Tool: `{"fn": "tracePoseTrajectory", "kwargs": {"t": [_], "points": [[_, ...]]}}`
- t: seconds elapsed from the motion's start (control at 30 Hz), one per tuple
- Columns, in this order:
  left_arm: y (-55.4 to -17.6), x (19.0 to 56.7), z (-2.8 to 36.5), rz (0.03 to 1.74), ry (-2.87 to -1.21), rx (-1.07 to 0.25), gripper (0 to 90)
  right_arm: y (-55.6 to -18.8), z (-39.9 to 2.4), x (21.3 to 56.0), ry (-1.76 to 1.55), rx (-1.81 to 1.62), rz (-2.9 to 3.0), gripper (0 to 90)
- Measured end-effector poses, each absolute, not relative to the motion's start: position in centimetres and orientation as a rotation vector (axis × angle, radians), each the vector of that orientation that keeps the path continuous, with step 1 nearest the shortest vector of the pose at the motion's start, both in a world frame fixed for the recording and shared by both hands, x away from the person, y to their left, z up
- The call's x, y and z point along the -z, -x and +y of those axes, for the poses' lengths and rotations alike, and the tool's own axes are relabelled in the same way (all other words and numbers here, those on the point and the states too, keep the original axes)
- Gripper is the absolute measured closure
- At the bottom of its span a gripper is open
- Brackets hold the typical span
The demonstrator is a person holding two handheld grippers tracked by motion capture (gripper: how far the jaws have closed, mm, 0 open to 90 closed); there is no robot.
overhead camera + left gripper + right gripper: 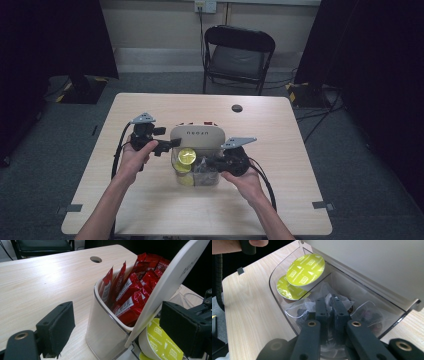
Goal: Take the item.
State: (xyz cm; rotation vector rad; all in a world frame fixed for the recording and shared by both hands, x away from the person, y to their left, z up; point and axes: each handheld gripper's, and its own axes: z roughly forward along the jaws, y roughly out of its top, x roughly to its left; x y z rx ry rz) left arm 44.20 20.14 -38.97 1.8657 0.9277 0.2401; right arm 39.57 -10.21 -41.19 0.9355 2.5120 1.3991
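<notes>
Black jaws of the right gripper (331,305) are seen clenched on a clear sachet (312,306) inside the front bin (277,298) of the organizer, just right of two green capsules (305,270). Straight up is judged the free way out. The left gripper (117,332), spread wide, props the lid (172,282) by one jaw; nothing is clamped.
</notes>
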Motion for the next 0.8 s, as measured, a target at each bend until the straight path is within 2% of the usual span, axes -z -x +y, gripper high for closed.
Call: {"fn": "tracePoseTrajectory", "kwargs": {"t": [0.8], "points": [[-44.3,39.1,20.0,0.928,-1.870,-0.230,12.7,-39.1,-10.9,39.9,-0.910,-1.486,2.457,88.2]]}}
